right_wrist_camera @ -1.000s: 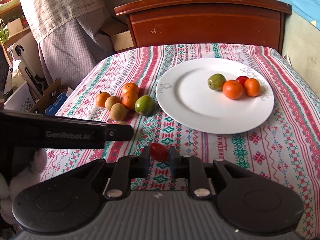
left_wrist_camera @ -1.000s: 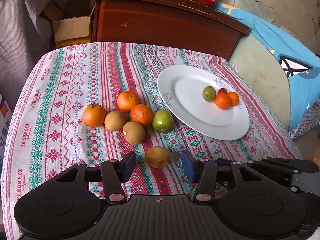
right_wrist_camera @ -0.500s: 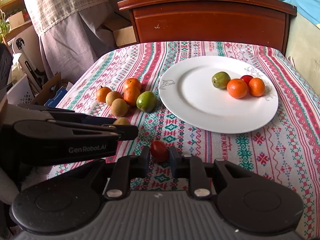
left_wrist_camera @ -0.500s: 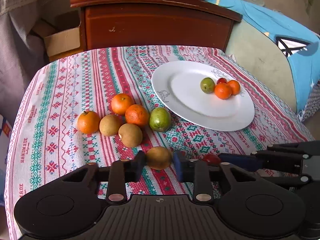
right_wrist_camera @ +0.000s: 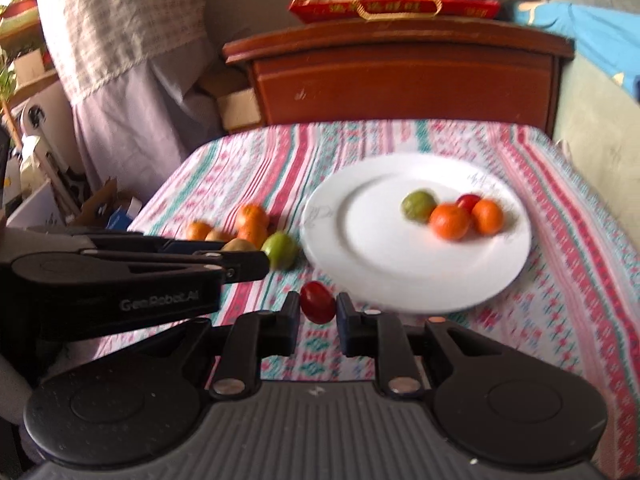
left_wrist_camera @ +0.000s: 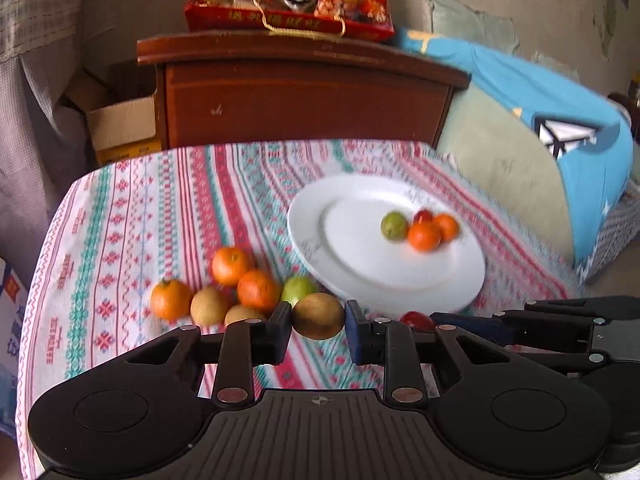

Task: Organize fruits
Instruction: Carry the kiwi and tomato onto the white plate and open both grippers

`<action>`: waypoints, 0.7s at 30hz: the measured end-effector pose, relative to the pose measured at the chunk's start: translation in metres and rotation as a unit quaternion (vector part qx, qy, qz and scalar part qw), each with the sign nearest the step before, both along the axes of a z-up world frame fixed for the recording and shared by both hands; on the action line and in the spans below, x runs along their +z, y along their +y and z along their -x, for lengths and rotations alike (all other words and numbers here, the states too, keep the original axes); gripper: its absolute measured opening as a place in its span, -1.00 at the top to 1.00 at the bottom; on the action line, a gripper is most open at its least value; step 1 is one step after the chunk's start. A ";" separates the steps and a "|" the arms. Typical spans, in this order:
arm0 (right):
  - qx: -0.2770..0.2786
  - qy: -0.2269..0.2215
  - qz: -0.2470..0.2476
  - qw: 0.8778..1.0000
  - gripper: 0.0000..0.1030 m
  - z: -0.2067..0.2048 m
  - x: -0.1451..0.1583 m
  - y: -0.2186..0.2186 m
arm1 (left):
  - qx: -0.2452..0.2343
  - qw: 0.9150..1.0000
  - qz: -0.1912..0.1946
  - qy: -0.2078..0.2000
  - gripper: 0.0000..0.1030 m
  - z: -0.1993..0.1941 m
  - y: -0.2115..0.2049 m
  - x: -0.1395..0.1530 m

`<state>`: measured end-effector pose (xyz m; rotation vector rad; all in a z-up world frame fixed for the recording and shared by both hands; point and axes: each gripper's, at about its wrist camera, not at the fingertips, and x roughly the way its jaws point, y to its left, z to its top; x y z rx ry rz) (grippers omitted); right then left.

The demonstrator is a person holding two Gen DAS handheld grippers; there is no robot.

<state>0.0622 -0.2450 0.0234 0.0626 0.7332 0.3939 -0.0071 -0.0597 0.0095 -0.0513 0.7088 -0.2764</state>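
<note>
**Spotter:** Kiwi (left_wrist_camera: 318,316) first. Your left tool (left_wrist_camera: 318,322) is clamped on it across the middle, one pad on each flank, and the fruit sits in front of the loose pile on the tabletop (left_wrist_camera: 120,220). Its fuzzy skin should give the pads good purchase, but the flesh is likely soft, so I'd judge a harder squeeze would bruise it.

**Operator:** And my right?

**Spotter:** Your right tool (right_wrist_camera: 318,308) is closed on the small red tomato (right_wrist_camera: 318,302), just short of the near rim of the white plate (right_wrist_camera: 348,280). That one is the delicate piece: light, smooth and probably slick, with thin skin. You hold it at its widest part, which is where I'd keep the pads; off-centre, it could squirt out.

**Operator:** Where do they go?

**Spotter:** Most likely the plate, beside the green fruit (right_wrist_camera: 418,205), the two oranges (right_wrist_camera: 450,221) and the red one already there. Both loads are light, so carry them level and set each down on the bare white area before you let go. Round fruit rolls, and the plate is smooth; release low, touching the surface, not from above.

**Operator:** The pile?

**Spotter:** Three oranges (left_wrist_camera: 228,266), two brown fruits (left_wrist_camera: 208,310) and a green one (left_wrist_camera: 298,290) wait on the cloth.
</note>
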 end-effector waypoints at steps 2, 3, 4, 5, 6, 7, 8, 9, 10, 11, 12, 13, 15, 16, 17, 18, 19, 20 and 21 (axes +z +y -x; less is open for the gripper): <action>-0.015 -0.009 -0.004 1.000 0.62 -0.005 0.007 -0.007 | 0.000 1.000 0.001 -0.008 0.51 -0.004 -0.003 0.007; -0.023 -0.013 -0.007 1.000 0.62 -0.008 0.009 -0.011 | -0.001 1.000 -0.001 -0.012 0.51 -0.006 -0.005 0.010; -0.030 -0.017 -0.009 0.999 0.62 -0.011 0.012 -0.014 | -0.002 1.000 -0.001 -0.014 0.50 -0.009 -0.007 0.012; -0.037 -0.021 -0.010 0.999 0.62 -0.014 0.014 -0.016 | -0.002 1.000 0.002 -0.014 0.50 -0.013 -0.009 0.015; -0.043 -0.024 -0.011 0.999 0.62 -0.017 0.016 -0.018 | -0.001 1.000 0.005 -0.013 0.50 -0.016 -0.010 0.017; -0.049 -0.026 -0.012 0.998 0.62 -0.019 0.017 -0.020 | 0.002 1.000 0.008 -0.014 0.50 -0.019 -0.011 0.018; -0.055 -0.026 -0.013 0.998 0.62 -0.021 0.017 -0.022 | 0.005 1.000 0.008 -0.016 0.50 -0.022 -0.011 0.019; -0.061 -0.025 -0.013 0.998 0.62 -0.023 0.017 -0.024 | 0.007 1.000 0.010 -0.016 0.50 -0.026 -0.012 0.018; -0.065 -0.023 -0.014 0.998 0.62 -0.025 0.016 -0.025 | 0.009 1.000 0.013 -0.012 0.50 -0.029 -0.013 0.017; -0.068 -0.021 -0.015 0.997 0.62 -0.026 0.015 -0.026 | 0.012 1.000 0.015 -0.008 0.50 -0.033 -0.013 0.015; -0.070 -0.018 -0.015 0.997 0.62 -0.028 0.014 -0.026 | 0.015 1.000 0.014 -0.005 0.50 -0.036 -0.014 0.013; -0.072 -0.015 -0.016 0.997 0.62 -0.030 0.012 -0.026 | 0.015 1.000 0.014 -0.001 0.50 -0.039 -0.015 0.011; -0.077 -0.007 -0.015 0.997 0.62 -0.033 0.008 -0.025 | 0.016 1.000 0.017 0.008 0.50 -0.045 -0.015 0.007; -0.080 -0.003 -0.015 0.997 0.62 -0.035 0.007 -0.025 | 0.018 1.000 0.020 0.013 0.50 -0.048 -0.016 0.005; -0.082 0.001 -0.017 0.996 0.62 -0.037 0.005 -0.025 | 0.018 0.999 0.022 0.015 0.50 -0.051 -0.016 0.004; -0.084 0.005 -0.021 0.996 0.62 -0.037 0.003 -0.025 | 0.017 0.999 0.022 0.017 0.50 -0.054 -0.017 0.002; -0.085 0.011 -0.025 0.996 0.62 -0.038 0.002 -0.026 | 0.017 0.999 0.021 0.018 0.50 -0.057 -0.018 0.001; -0.086 0.016 -0.029 0.996 0.62 -0.039 0.000 -0.026 | 0.016 0.999 0.020 0.020 0.50 -0.061 -0.019 0.000; -0.088 0.020 -0.031 0.995 0.62 -0.040 -0.002 -0.026 | 0.016 0.999 0.021 0.024 0.50 -0.064 -0.020 -0.002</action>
